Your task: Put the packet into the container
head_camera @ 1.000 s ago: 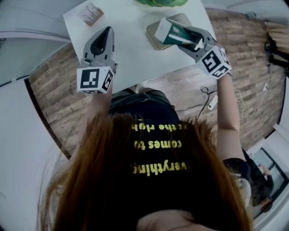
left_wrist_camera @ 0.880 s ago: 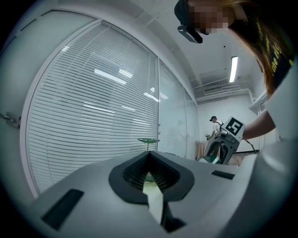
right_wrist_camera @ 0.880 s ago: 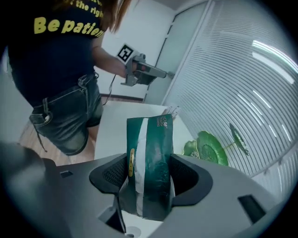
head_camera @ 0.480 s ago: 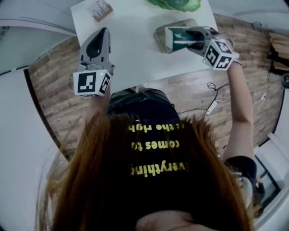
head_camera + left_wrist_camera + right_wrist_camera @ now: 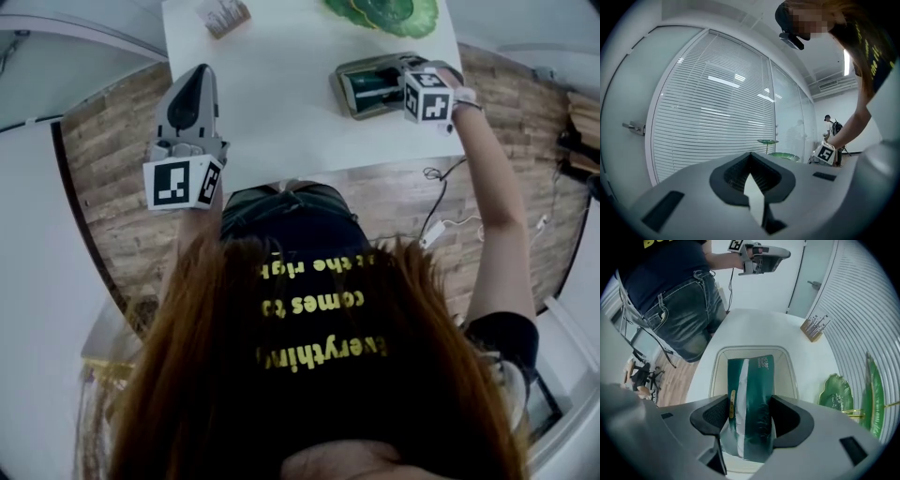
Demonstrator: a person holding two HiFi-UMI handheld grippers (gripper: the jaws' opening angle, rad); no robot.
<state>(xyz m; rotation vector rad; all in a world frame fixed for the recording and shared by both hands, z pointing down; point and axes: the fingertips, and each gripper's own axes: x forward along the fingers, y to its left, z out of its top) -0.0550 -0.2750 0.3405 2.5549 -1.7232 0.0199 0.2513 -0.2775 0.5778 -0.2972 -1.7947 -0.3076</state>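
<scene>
Though between jaws, packet [image 5: 750, 399] base obscure.

White table [image 5: 754, 324] bears container [image 5: 752, 349], green dish [image 5: 836, 397], small box [image 5: 814, 326].

The left gripper [image 5: 198, 75] is pointing level above the near left edge of the table [image 5: 281, 122], its jaws lying together with nothing between them. The right arm [image 5: 489, 225] is stretching out towards the table's near right corner. There the right gripper [image 5: 373, 86] is pointing steeply down, its jaws pressing on both sides of the packet [image 5: 751, 394].
</scene>
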